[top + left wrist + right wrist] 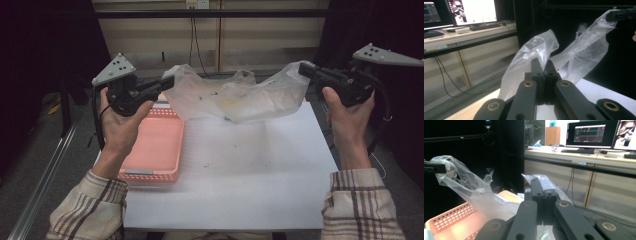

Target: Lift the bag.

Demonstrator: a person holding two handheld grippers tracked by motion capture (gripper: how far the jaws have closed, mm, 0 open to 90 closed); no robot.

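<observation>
A plastic bag (240,97) hangs stretched between the left gripper (169,81) and the right gripper (303,69), above the table (250,170); a basket (155,145) sits below the left jaws, on the table.

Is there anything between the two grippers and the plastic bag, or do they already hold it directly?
Nothing visible stands between them. The left gripper is shut on one end of the plastic bag, and the right gripper is shut on the other end. The bag hangs between them above the white table, beside the pink basket.
</observation>
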